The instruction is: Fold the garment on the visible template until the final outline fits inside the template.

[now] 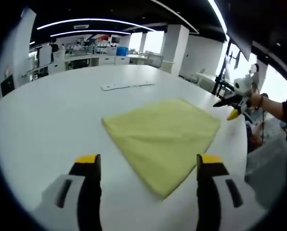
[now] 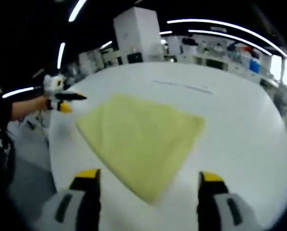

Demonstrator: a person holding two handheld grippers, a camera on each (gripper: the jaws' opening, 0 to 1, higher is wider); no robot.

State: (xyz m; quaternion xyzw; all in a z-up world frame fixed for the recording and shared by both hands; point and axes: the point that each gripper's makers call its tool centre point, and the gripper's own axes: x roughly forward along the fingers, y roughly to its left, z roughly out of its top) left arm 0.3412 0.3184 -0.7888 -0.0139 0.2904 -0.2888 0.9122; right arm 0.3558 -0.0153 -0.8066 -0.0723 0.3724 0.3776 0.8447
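**Yellow cloth flat on table, both grippers off it, no grasp made**

Yellow garment [image 1: 165, 139] lying on the white table [image 1: 52, 110], spread as a rough four-cornered sheet, one corner pointing toward the cameras. Looks like a single flat layer or an early fold; cannot tell layer count. No template outline made out under or around the cloth in either view, so fit against it not judgeable.

Left gripper [image 1: 150, 166]: jaws wide apart, nothing between them, short of the near corner, not touching cloth. Right gripper [image 2: 150, 180]: same, jaws wide, empty, near corner just ahead between the jaw lines. Right gripper also seen in the left gripper view [image 1: 230, 103], held in a hand off the table's far right edge, jaw gap there too small to read. Left gripper likewise seen in the right gripper view [image 2: 61, 101], beside the table edge, clear of the cloth.

Step, by judgement: start of a fold, or between folds. Approach phase, no contact.

Next move likely needs: pick two corners or one edge, close on a single layer only, lift low, carry across to the opposite edge, lay down without dragging the rest. Grippers sitting on opposite sides, so a coordinated pinch of adjacent corners looks workable.

Around: white flat strip [image 1: 126, 85] on the table beyond the cloth, well apart, not in the way. Desks and shelving far behind. Nothing blocking the cloth. Main risks: grabbing two layers, cloth sliding on smooth tabletop.
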